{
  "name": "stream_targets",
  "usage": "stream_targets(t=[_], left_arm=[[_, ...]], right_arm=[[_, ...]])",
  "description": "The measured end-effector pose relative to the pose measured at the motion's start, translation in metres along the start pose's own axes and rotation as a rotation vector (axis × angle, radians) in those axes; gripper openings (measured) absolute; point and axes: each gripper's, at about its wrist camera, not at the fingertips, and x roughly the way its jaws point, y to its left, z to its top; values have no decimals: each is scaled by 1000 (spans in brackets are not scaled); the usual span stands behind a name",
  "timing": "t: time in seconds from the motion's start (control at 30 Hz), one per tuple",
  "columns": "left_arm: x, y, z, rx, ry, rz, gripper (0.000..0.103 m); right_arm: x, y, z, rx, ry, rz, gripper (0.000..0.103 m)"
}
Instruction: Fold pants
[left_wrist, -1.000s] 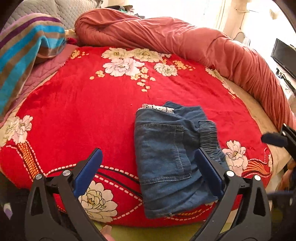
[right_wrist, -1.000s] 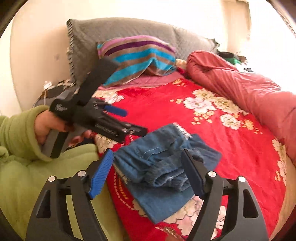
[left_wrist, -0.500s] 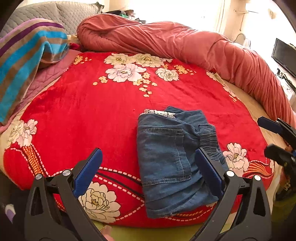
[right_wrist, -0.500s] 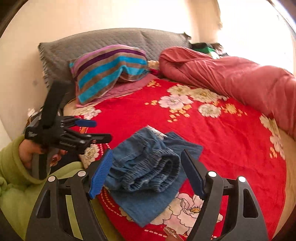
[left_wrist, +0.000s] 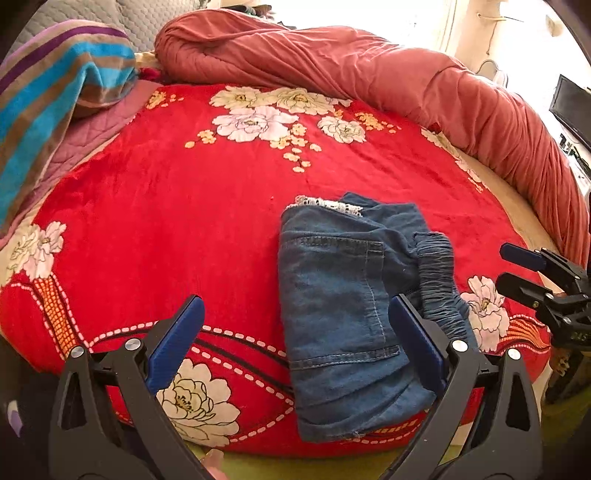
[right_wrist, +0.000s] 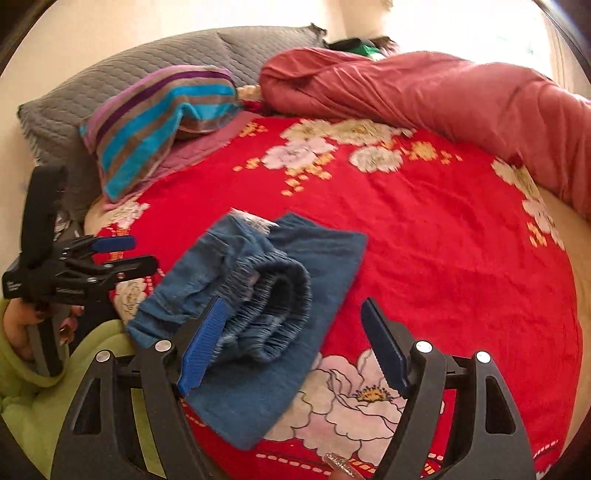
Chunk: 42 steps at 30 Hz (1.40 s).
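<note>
Two black clamp-style grippers with blue pads are in your hands, and both stand wide apart at the pads with nothing between them. Your left gripper (left_wrist: 295, 339) hovers over the near edge of the bed; your right gripper (right_wrist: 291, 343) hangs just above the waistband end of the one garment here, its left pad close over the cloth, though from this angle you cannot be sure whether it brushes the fabric.

One pair of blue denim pants (left_wrist: 347, 314) lies folded into a compact rectangle near the front edge of the single red plush blanket with white flower print (left_wrist: 184, 206). You can see a stitched back pocket on top, the gathered elastic waistband bunched along the side toward your right gripper, and a strip of white lace trim peeking out at the far end. One lower layer sticks out past the bundle on the waistband side.

Farther off, one striped towel in turquoise, brown and purple (right_wrist: 155, 122) is draped over one grey quilted pillow (right_wrist: 110, 85), and one rolled rust-red quilt (left_wrist: 369, 74) runs along the far edge of the bed.
</note>
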Motion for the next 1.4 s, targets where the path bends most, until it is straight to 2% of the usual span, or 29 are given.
stream_targets(t=[0.23,0.43,0.73,0.93,1.03,1.1,1.13,1.23,1.3,1.33,1.4], left_arm=[[16,4,-3,-23,38,-11,93],[32,5,-5,-36,71,-40,93],[57,0,-2,-24,114,-83,93],[67,-5,-1,-4,132,-98,92],[68,-7,1,0,133,-114,85],[69,-8,2,6,133,-128,73],[70,-9,2,7,134,-134,71],[71,-10,3,6,130,-136,65],[70,-10,4,3,128,-142,54],[69,-11,5,8,124,-144,51],[67,-14,6,26,118,-138,44]], right_arm=[[19,-11,-6,71,51,7,74],[41,-19,-8,135,101,46,65],[64,-23,-10,197,146,128,65],[75,-21,-9,189,152,155,65],[80,-22,-8,187,151,164,65],[83,-20,-6,180,150,166,65],[84,-20,-6,174,148,168,63],[88,-17,-5,161,144,180,52],[88,-14,-4,150,133,201,41],[86,-12,-4,142,121,204,32],[79,-4,-1,98,84,189,27]])
